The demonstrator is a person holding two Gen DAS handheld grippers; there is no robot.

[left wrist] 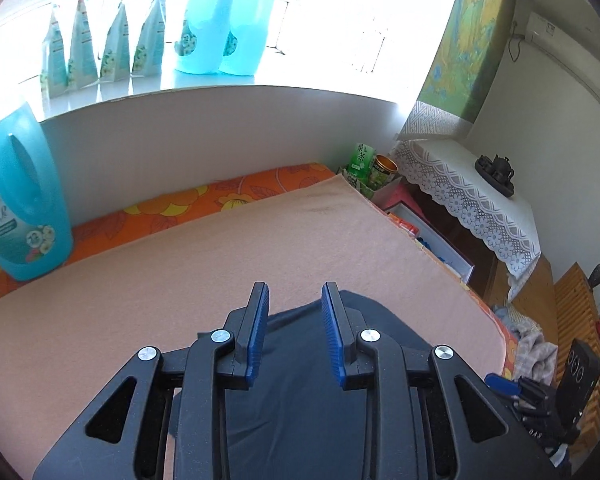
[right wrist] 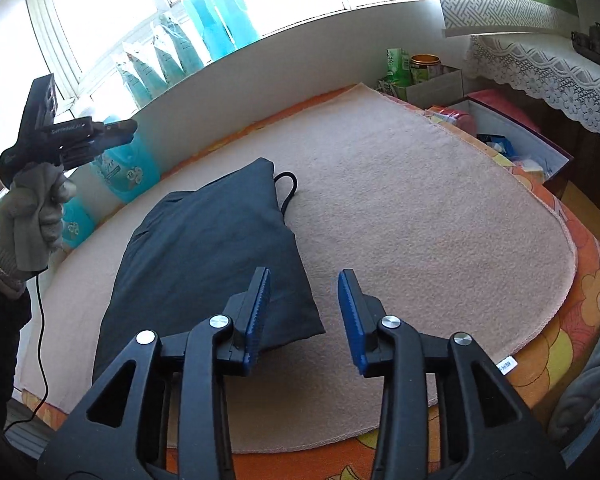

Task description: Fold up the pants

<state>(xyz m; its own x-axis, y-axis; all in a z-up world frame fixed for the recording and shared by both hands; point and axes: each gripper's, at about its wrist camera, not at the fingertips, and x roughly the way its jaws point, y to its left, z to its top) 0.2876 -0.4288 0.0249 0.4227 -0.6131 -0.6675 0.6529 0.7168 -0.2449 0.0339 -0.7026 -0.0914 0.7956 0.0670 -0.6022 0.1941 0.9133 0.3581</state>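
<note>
Only the right wrist view shows the pants point(right wrist: 216, 248) folded whole—both grippers' jaws gape, empty.

The green carton point(left wrist: 360, 160) beside the far corner of the bed carries pale characters that read roughly as 果茶, though the first is unclear. The big turquoise detergent bottle point(left wrist: 22, 196) at the left has white cursive lettering on its label, too broken to read. In the right wrist view, the left tongs point(right wrist: 112, 136) bear pale lettering on their body beginning "Gen", the rest blurred. A small white tag point(right wrist: 506, 366) on the blanket's edge holds illegible print.
</note>
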